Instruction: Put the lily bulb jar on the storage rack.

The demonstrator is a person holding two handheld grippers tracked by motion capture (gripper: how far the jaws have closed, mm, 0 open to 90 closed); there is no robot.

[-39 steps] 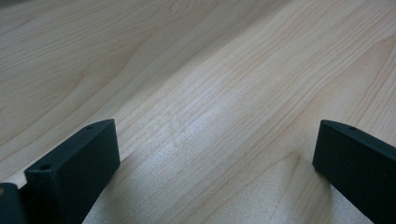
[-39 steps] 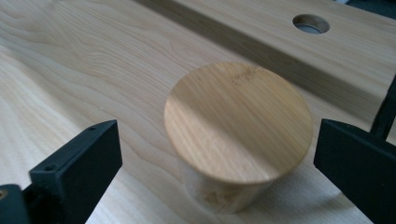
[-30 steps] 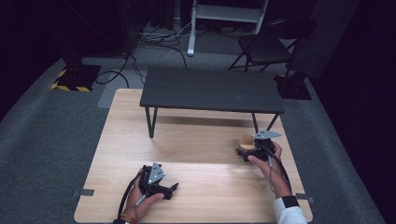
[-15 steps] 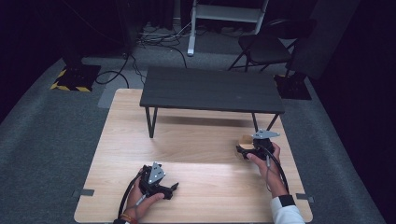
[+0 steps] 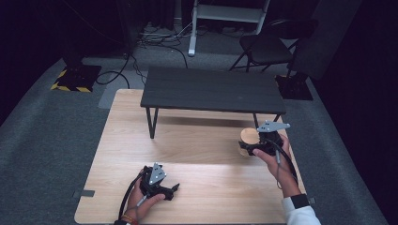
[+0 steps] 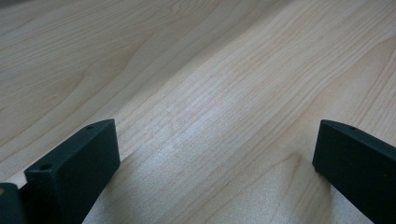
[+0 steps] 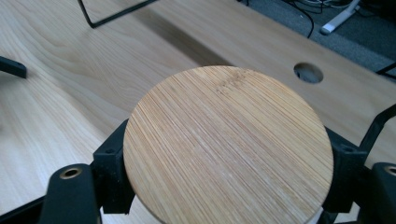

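Note:
A round bamboo-topped lid or container [image 5: 248, 136] sits near the right edge of the light wooden tabletop [image 5: 197, 145]. My right gripper [image 5: 249, 148] is shut on it. In the right gripper view the bamboo disc [image 7: 229, 140] lies between the two black jaws of the right gripper [image 7: 229, 175], which press its left and right sides. What lies under the disc is hidden. My left gripper [image 5: 171, 190] rests low at the front left. In the left gripper view the left gripper [image 6: 215, 154] is open, its fingers [image 6: 79, 172] wide apart with bare wood between them.
A low black bench [image 5: 211, 89] stands on thin metal legs across the back of the tabletop. A cable hole [image 7: 308, 72] is in the wood beyond the disc. Grey carpet surrounds the table, with a chair [image 5: 267, 47] and floor cables behind.
My right gripper, still on the bamboo disc, has shifted slightly farther away or upward. The left gripper has stayed put.

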